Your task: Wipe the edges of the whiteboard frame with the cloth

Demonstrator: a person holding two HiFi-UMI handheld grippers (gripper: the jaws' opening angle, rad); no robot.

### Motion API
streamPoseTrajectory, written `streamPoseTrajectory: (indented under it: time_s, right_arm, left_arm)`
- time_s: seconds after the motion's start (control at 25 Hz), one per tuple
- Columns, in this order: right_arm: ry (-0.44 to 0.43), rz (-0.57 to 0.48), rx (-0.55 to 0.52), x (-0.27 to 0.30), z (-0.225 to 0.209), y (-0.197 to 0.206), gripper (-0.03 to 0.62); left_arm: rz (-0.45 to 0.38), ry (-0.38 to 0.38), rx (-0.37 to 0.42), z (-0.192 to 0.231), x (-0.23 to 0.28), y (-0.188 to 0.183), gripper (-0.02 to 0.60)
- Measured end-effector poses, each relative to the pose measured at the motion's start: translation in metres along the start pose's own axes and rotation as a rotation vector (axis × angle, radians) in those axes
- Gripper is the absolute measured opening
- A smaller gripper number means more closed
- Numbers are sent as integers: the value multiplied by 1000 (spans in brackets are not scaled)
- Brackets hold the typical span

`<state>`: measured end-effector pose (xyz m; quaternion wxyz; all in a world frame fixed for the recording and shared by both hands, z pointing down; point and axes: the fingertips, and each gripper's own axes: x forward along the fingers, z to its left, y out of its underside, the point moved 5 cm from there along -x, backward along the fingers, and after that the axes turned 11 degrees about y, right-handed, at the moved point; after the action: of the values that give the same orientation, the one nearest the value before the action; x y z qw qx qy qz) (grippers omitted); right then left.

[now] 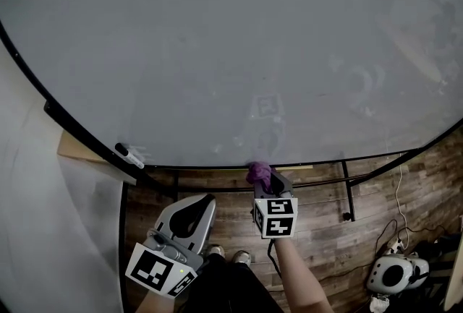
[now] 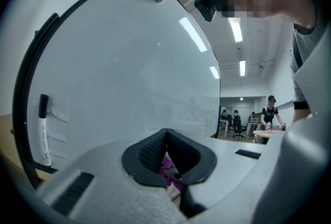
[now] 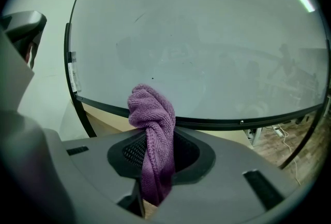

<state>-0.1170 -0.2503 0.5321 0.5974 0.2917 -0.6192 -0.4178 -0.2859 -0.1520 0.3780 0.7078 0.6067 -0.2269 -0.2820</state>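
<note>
The whiteboard (image 1: 231,51) fills most of the head view, and its black frame (image 1: 318,162) runs along the bottom edge. My right gripper (image 1: 266,180) is shut on a purple cloth (image 1: 258,173) whose bunched top touches that bottom edge. In the right gripper view the cloth (image 3: 152,114) rises from between the jaws of the right gripper (image 3: 158,151), in front of the frame (image 3: 232,123). My left gripper (image 1: 194,209) hangs lower left, off the board, and holds nothing. Seen in its own view, the left gripper (image 2: 166,158) is shut, with a purple sliver showing through the slit.
A black and white marker (image 1: 130,155) lies at the board's lower left corner, also the marker (image 2: 43,130) in the left gripper view. Black stand legs (image 1: 348,192) cross below the board. A white device with cables (image 1: 394,274) sits on the wood floor. People (image 2: 269,114) are far behind.
</note>
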Motion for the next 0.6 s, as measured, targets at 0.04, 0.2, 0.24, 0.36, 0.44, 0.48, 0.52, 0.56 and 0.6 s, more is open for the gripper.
streamPoseTrajectory:
  time_s: [0.04, 0.2, 0.24, 0.36, 0.44, 0.48, 0.52, 0.56, 0.6]
  right_arm:
    - [6, 3, 2, 0, 0, 0, 92]
    - [34, 11, 3, 2, 4, 1, 92]
    - [42, 13, 3, 3, 5, 2, 92]
    - [58, 15, 18, 3, 5, 4, 92]
    - [62, 12, 27, 3, 6, 3, 92]
    - [61, 11, 27, 3, 7, 3, 92]
    - [58, 11, 24, 3, 7, 2, 92]
    - [53, 11, 19, 3, 7, 2, 92]
    - [47, 9, 12, 3, 6, 2, 92]
  left_arm:
    - [0, 13, 0, 2, 2, -1, 17]
    - [-6, 63, 1, 12, 4, -4, 17]
    - [-7, 74, 2, 14, 4, -4, 17]
    - [-3, 99, 5, 19, 4, -4, 17]
    - [3, 108, 9, 22, 5, -3, 17]
    - [7, 110, 10, 23, 5, -2, 17]
    - [9, 109, 9, 23, 6, -2, 17]
    - [10, 108, 8, 22, 8, -1, 17]
    - [10, 105, 7, 21, 10, -2, 17]
